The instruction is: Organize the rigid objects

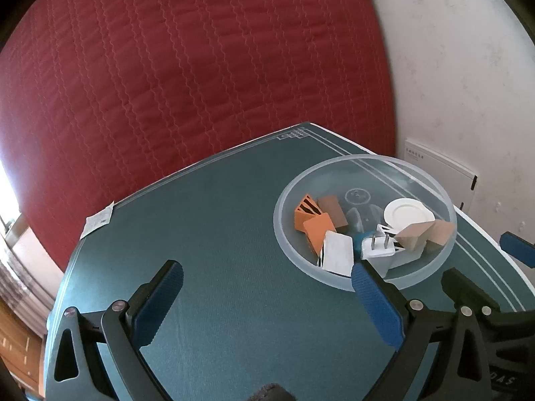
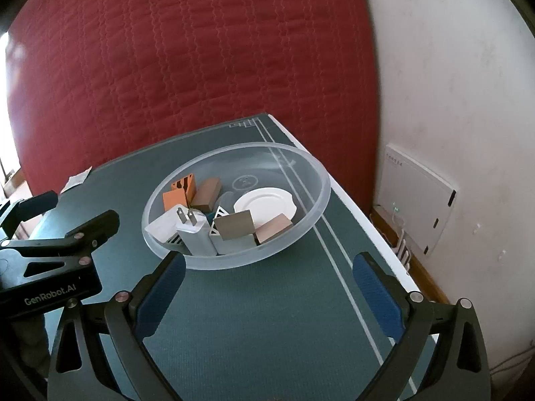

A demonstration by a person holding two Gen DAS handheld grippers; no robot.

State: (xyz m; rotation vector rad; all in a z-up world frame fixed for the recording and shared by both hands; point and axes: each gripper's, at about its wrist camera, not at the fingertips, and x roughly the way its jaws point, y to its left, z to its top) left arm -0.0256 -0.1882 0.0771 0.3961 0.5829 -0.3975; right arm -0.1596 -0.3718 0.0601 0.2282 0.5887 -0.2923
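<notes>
Bowl [image 2: 311,180] dead ahead of your right gripper [image 2: 267,290]!
Both sets of jaws gape wide, empty; the left gripper [image 1: 267,304] sits further left, bowl off to its right.

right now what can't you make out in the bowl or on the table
- Blue item in the bowl: mostly hidden behind the white charger in the left wrist view.
- White slip at the table's far corner: print too small.
- Wall panel lettering: too small, right wrist view.

Left wrist: looked down from left, near bowl [image 1: 364,173].
Right wrist: looked down from close behind bowl.
Shared: bowl, table [image 2: 260,300], red quilt [image 1: 187,67].
</notes>
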